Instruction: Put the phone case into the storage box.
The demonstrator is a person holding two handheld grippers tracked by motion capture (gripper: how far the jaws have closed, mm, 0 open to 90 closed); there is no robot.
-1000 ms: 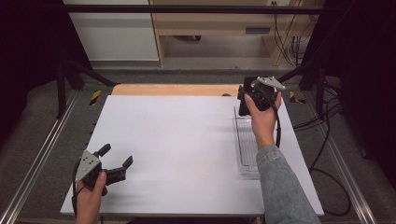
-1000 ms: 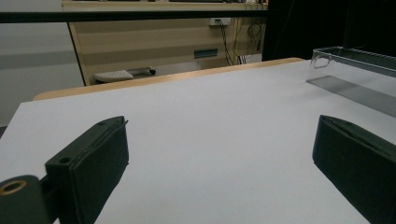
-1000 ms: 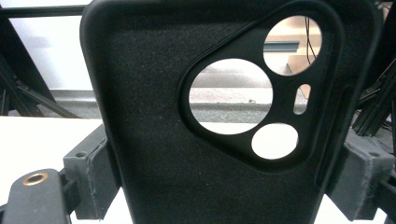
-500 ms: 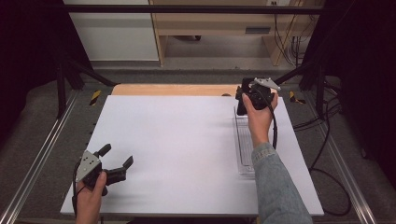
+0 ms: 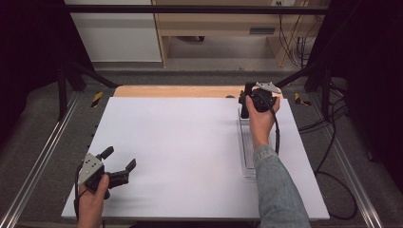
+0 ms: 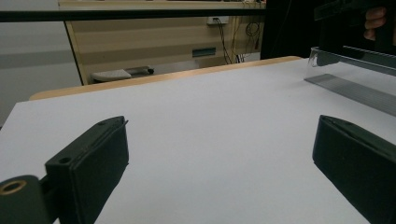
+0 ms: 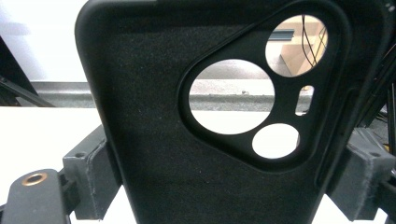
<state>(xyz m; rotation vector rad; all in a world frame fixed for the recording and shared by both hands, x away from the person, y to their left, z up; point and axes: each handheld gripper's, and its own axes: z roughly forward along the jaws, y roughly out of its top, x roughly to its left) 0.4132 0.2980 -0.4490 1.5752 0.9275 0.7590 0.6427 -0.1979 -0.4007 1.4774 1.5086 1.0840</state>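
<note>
While the left gripper (image 5: 119,164) rests open and empty at the near corner of the white table (image 5: 190,142), well away from the clear tray (image 5: 248,152), the right gripper (image 5: 245,100) clamps a black phone case (image 7: 196,140) upright over the tray's far end. The placing step seems in hand. Next, I judge, the case must be lowered squarely between the tray walls before the jaws let go.

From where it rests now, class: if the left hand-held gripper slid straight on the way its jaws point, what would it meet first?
Probably nothing soon: ahead of the left hand-held gripper lies bare white tabletop. Farther on, likely the clear plastic tray, though depth is hard to judge.
</note>
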